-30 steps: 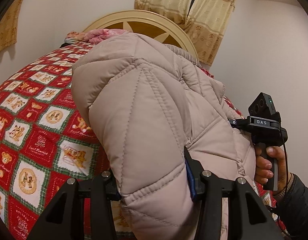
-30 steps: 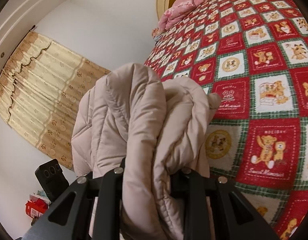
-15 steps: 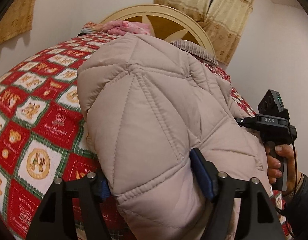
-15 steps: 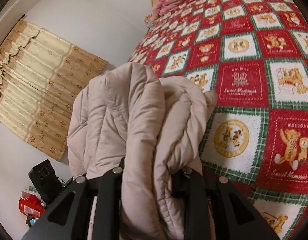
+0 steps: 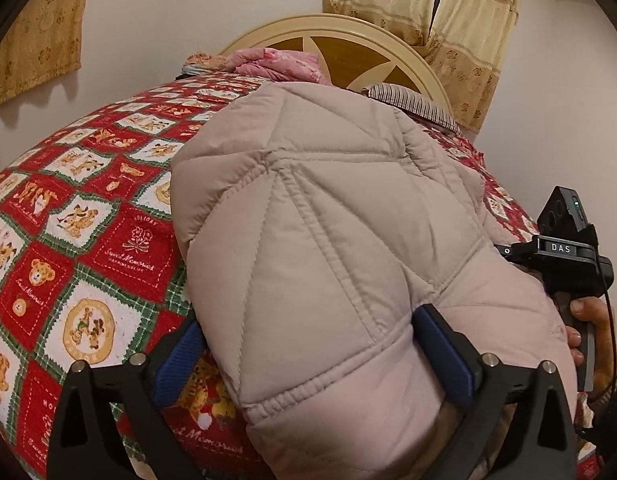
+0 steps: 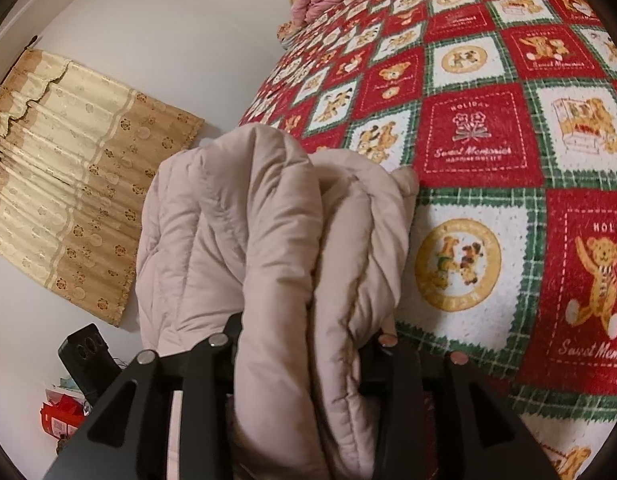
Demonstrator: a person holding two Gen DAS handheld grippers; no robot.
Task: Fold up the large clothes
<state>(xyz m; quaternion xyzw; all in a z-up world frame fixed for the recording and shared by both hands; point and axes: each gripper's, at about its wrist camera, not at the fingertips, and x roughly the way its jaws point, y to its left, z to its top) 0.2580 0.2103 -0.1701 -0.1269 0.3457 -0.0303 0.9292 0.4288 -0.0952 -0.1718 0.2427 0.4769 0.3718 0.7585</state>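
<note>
A pale pink quilted puffer jacket (image 5: 332, 240) lies folded on the bed. My left gripper (image 5: 312, 356) is open, its blue-padded fingers (image 5: 444, 356) spread on both sides of the jacket's near hem. My right gripper (image 6: 304, 344) is shut on a thick bunch of the jacket (image 6: 268, 248) and holds it at the bed's edge. The right gripper also shows in the left wrist view (image 5: 564, 256), at the jacket's right side, held in a hand.
The bed has a red, green and white teddy-bear quilt (image 5: 88, 240) and a cream rounded headboard (image 5: 348, 40). Pink bedding (image 5: 276, 62) and a striped cloth (image 5: 412, 100) lie near the headboard. Beige curtains (image 6: 68, 168) hang on the walls. A red box (image 6: 60, 420) sits on the floor.
My left gripper's jaws have opened from a grip on the jacket's hem to wide apart. The jacket has come down onto the quilt. The right gripper has kept its grip.
</note>
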